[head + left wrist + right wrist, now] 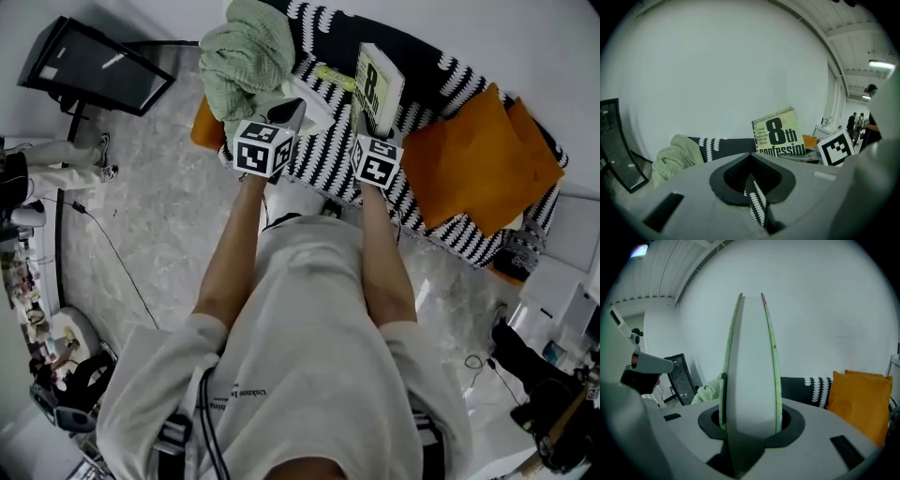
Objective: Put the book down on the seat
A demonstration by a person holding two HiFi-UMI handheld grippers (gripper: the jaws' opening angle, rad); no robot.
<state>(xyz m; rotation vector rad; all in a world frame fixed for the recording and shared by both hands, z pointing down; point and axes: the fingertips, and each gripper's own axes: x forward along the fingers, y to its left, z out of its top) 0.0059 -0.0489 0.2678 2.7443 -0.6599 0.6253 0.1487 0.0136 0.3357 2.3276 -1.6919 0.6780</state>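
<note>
Our arms [380, 258] are reaching over the patterned sofa seat [328, 159], the right gripper [367, 127] clamping the book [378, 86] upright above it, the left gripper [286, 114] with jaws pressed together, empty. We are best tilting it flat, lowering until it is resting, then releasing.

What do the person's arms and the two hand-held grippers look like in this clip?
The left hand-held gripper and right hand-held gripper have grey plastic bodies, black-lined jaws and a white cube with black square markers each. The forearms are bare; a pale short-sleeved T-shirt covers the upper arms. No cables show on the grippers.
</note>
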